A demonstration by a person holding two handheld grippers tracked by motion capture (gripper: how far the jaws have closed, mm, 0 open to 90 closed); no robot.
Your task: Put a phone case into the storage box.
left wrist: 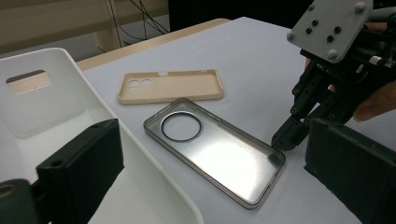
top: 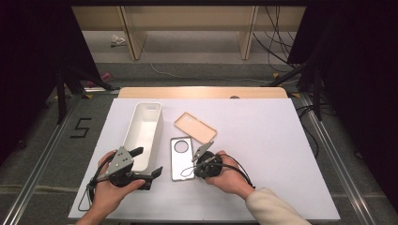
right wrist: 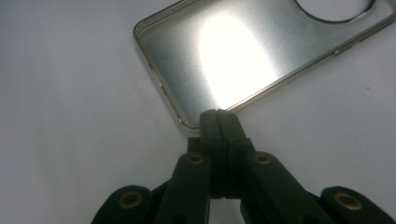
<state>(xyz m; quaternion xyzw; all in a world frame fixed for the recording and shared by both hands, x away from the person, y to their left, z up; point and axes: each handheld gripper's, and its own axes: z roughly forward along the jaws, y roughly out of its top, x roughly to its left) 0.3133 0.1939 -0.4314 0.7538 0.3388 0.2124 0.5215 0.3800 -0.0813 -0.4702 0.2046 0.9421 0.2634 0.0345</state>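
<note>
A silver phone case (top: 182, 158) with a round camera cut-out lies open side up in the middle of the white table (top: 263, 140). My right gripper (top: 193, 170) is shut, and its joined tips (right wrist: 218, 114) touch the case's rim (right wrist: 187, 122) near a corner; the left gripper view shows those tips (left wrist: 282, 140) at that corner of the silver case (left wrist: 215, 149). A beige phone case (top: 195, 127) lies just beyond. My left gripper (top: 149, 160) stands open at the near end of a long white bin (top: 143, 131), with the bin's wall (left wrist: 140, 158) between its jaws.
The white bin holds nothing that I can see. The table's wooden far edge (top: 202, 92) runs along the back, with floor, cables and stands beyond. The table's right half is bare white surface.
</note>
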